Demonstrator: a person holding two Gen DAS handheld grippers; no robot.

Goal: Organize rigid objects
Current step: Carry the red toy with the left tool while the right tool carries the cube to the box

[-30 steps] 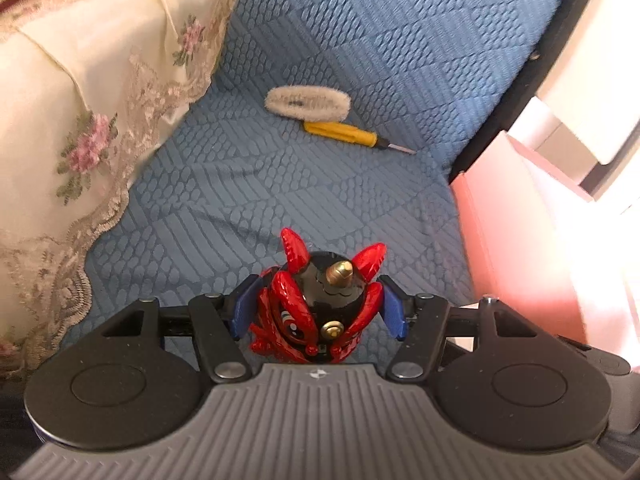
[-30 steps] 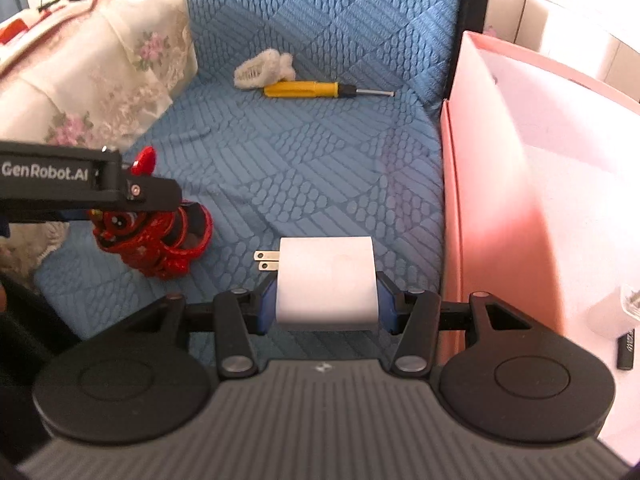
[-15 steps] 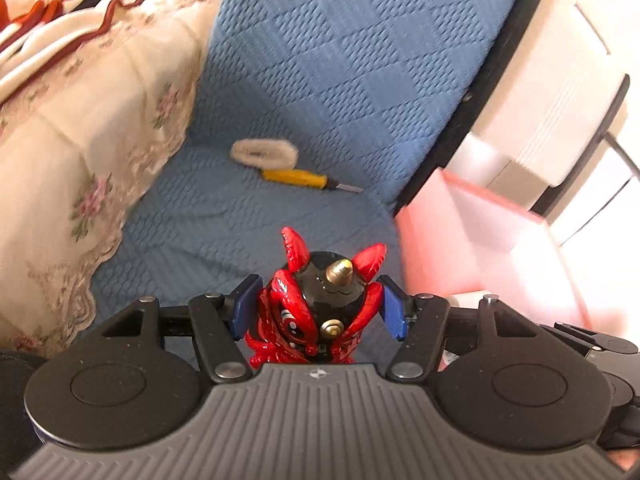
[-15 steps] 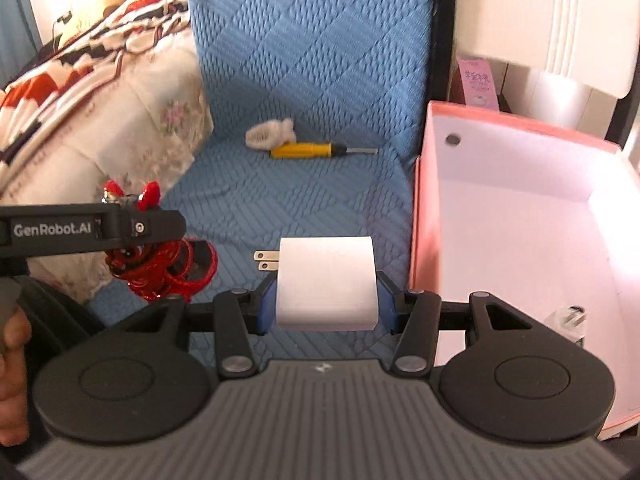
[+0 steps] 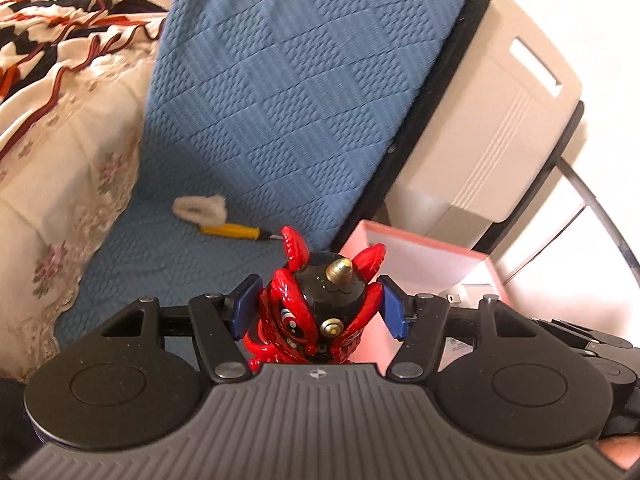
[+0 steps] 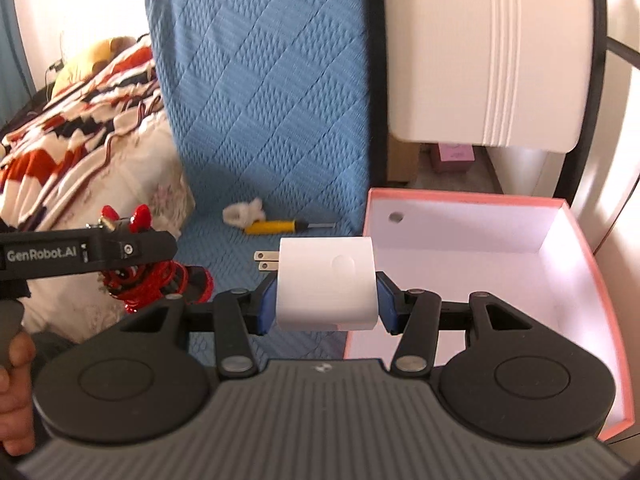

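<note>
My left gripper (image 5: 320,304) is shut on a red and black toy figure (image 5: 316,312) and holds it in the air above the blue seat, near the pink box's left edge (image 5: 400,240). The toy (image 6: 148,280) and the left gripper body (image 6: 80,256) also show in the right wrist view. My right gripper (image 6: 326,300) is shut on a white plug adapter (image 6: 326,284) with its two prongs pointing left, held over the left wall of the pink box (image 6: 576,240). A yellow screwdriver (image 6: 280,226) and a white fluffy clip (image 6: 242,212) lie on the seat.
The blue quilted chair (image 6: 260,100) has its seat and backrest ahead. A floral bedspread (image 5: 52,200) lies to the left. A white appliance (image 6: 488,60) stands behind the box. The box interior is white.
Both grippers have risen and tilted up with their objects. The box has come more into both views, and the seat has dropped lower and farther away.
</note>
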